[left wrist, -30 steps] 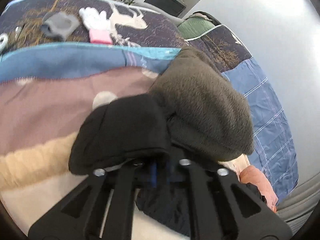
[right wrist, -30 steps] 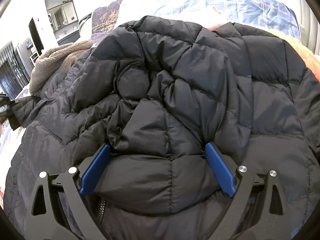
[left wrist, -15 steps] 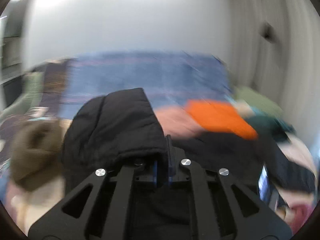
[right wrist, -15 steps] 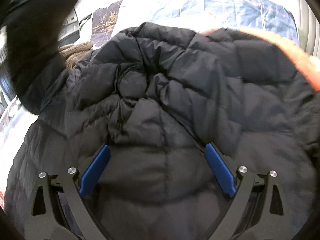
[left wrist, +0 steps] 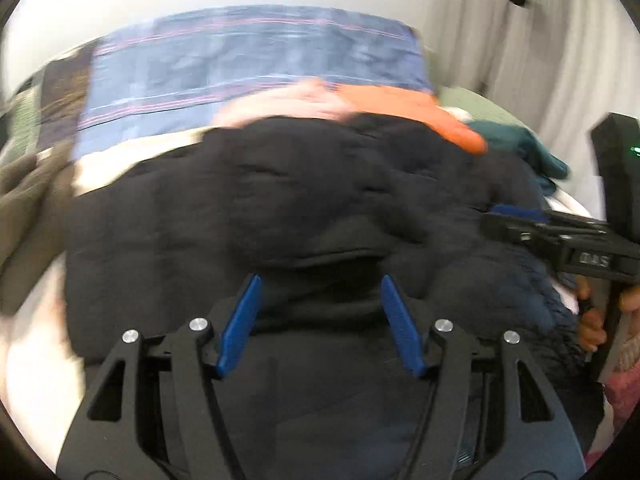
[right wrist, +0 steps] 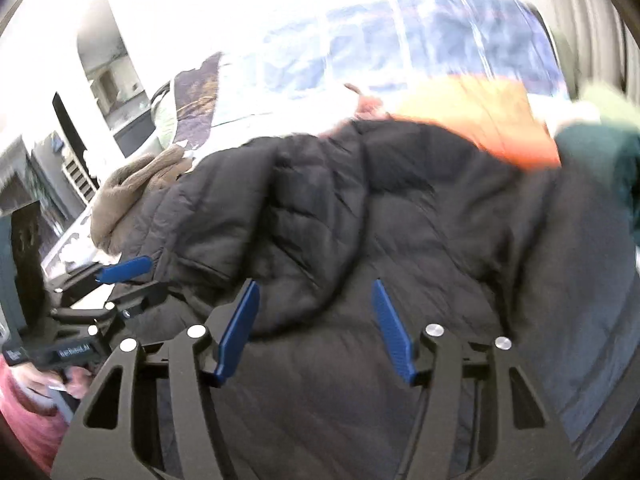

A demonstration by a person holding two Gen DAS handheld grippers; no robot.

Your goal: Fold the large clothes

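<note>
On the bed [left wrist: 256, 60], the left hand-held gripper [left wrist: 320, 320] is spreading its jaws above the black puffer jacket [right wrist: 400, 240], pinching nothing, with a sleeve apparently folded across the body. Rightward, the right hand-held gripper [right wrist: 316, 328] is narrowing over the padding, not yet pressing it. Its length seems to run left to right, though blur leaves this unsure; several folds look left to do.

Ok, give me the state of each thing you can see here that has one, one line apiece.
Black puffer jacket: lying on the bed, one sleeve folded across its body.
Left gripper: jaws opening, nothing pinched, jacket below.
Right gripper: jaws closing, pads not pressing the jacket.
Orange garment: lying beyond the jacket, partly under it.
Brown fleece: crumpled at the jacket's left edge.
Dark green garment: bunched at the right.
</note>
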